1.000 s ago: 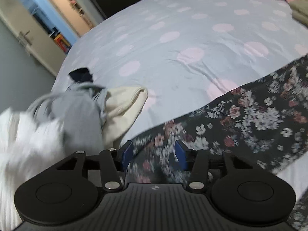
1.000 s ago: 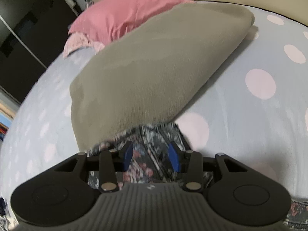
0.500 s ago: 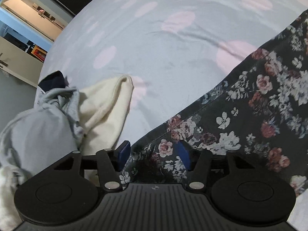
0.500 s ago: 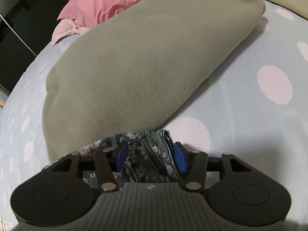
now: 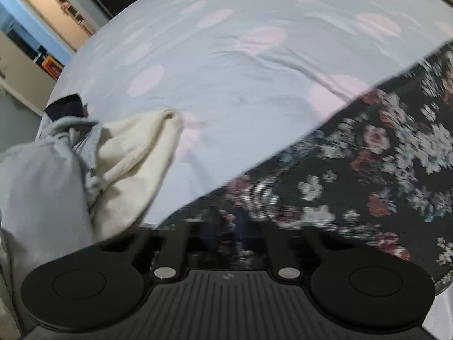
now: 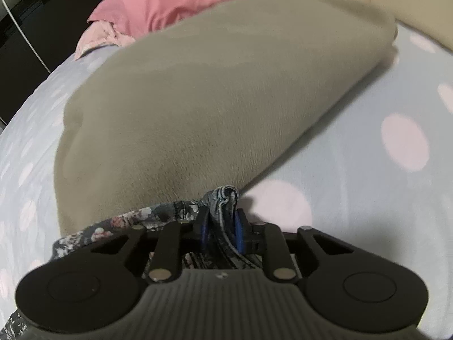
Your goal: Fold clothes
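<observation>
A dark floral garment [image 5: 368, 170] is stretched taut above the dotted bed sheet [image 5: 226, 65], running from bottom centre to the right in the left wrist view. My left gripper [image 5: 225, 226] is shut on its edge; the thin cloth veils the blue pads. In the right wrist view my right gripper [image 6: 220, 231] is shut on a bunched hem of the same floral garment [image 6: 220, 198], which trails left under the tool.
A heap of grey and cream clothes [image 5: 85, 170] lies left of the left gripper. A big olive fleece cushion [image 6: 212, 99] lies right ahead of the right gripper, with a pink pillow [image 6: 170, 5] behind. An open doorway [image 5: 51, 19] is far left.
Both grippers closed on the floral garment, having been open around it. The cloth is now lifted and pulled taut between them.
</observation>
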Available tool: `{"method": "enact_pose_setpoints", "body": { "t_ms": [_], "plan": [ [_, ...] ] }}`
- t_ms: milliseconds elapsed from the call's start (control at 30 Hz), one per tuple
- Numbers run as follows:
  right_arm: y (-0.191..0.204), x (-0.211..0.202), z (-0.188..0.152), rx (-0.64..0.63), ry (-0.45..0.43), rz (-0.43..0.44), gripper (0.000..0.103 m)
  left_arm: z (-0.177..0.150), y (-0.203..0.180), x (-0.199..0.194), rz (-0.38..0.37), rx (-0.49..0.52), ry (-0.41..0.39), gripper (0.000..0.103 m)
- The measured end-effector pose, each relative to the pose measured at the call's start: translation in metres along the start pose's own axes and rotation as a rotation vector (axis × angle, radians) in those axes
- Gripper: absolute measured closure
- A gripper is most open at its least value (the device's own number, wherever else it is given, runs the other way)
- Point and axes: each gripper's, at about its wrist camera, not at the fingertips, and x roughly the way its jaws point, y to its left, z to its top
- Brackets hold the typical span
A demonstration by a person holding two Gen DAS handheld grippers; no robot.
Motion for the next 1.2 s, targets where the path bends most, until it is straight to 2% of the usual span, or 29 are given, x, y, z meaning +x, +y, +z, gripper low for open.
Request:
{"method": "enact_pose_setpoints", "body": {
  "t_ms": [67, 133, 300, 400, 467, 500, 567, 600, 667, 700, 733, 867, 1000, 1100, 1133, 1200],
  "plan": [
    [0.0, -0.015, 0.004, -0.009, -0.058, -0.009, 0.087, 0.0, -0.012, -0.003, 0.037, 0.019, 0.0, 0.103],
    [-0.003, -0.031, 0.008, 0.001, -0.111, -0.008, 0.088, 0.002, -0.013, -0.007, 0.067, -0.008, -0.012, 0.103],
    [-0.003, -0.072, 0.014, -0.002, -0.248, 0.021, 0.088, 0.01, 0.014, -0.033, 0.191, -0.103, -0.091, 0.103],
    [0.003, -0.082, 0.019, -0.013, -0.318, 0.024, 0.088, 0.019, 0.038, -0.04, 0.242, -0.156, -0.104, 0.103],
    [0.006, -0.083, 0.023, -0.019, -0.35, 0.013, 0.088, 0.022, 0.044, -0.042, 0.223, -0.158, -0.105, 0.103],
    [0.008, -0.081, 0.024, -0.014, -0.352, 0.01, 0.088, 0.023, 0.047, -0.041, 0.15, -0.156, -0.103, 0.103],
    [0.009, -0.077, 0.026, -0.003, -0.346, 0.004, 0.088, 0.022, 0.043, -0.041, 0.102, -0.123, -0.12, 0.103],
    [0.01, -0.074, 0.027, -0.001, -0.339, -0.001, 0.088, 0.022, 0.04, -0.041, 0.081, -0.106, -0.13, 0.1],
    [0.012, -0.067, 0.028, 0.003, -0.331, -0.016, 0.088, 0.02, 0.041, -0.033, 0.02, -0.097, -0.098, 0.08],
    [0.012, -0.064, 0.027, 0.003, -0.327, -0.022, 0.088, 0.018, 0.042, -0.027, 0.017, -0.099, -0.083, 0.065],
    [0.012, -0.062, 0.027, -0.001, -0.324, -0.025, 0.088, 0.015, 0.044, -0.021, 0.016, -0.101, -0.068, 0.058],
    [0.013, -0.054, 0.025, -0.025, -0.313, -0.035, 0.088, 0.006, 0.047, -0.007, 0.005, -0.117, -0.035, 0.051],
    [0.013, -0.049, 0.024, -0.031, -0.304, -0.044, 0.088, -0.003, 0.046, -0.004, -0.011, -0.141, -0.028, 0.052],
    [0.013, -0.046, 0.023, -0.029, -0.297, -0.052, 0.088, -0.009, 0.045, -0.001, -0.024, -0.158, -0.023, 0.086],
    [0.014, -0.045, 0.022, -0.03, -0.295, -0.057, 0.088, -0.011, 0.045, 0.0, -0.028, -0.164, -0.022, 0.087],
    [0.015, -0.044, 0.022, -0.028, -0.298, -0.068, 0.088, -0.009, 0.04, -0.009, 0.022, -0.15, -0.049, 0.087]
  ]
}}
